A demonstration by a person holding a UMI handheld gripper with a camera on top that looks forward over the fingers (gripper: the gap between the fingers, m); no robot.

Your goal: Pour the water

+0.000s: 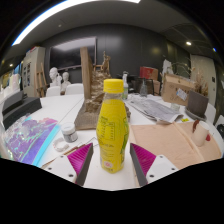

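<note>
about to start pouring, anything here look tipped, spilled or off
Nothing stands out. The yellow bottle stands upright on the white table with its cap on, between the open gripper fingers, with a gap at each side. No spill shows around it. The small jar beside it is upright too.

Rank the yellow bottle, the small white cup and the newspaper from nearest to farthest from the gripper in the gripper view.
1. Yellow bottle: stands between the gripper's fingers.
2. Small white cup: on the table, ahead and left of the bottle.
3. Newspaper: farther back, right of the bottle.
</note>
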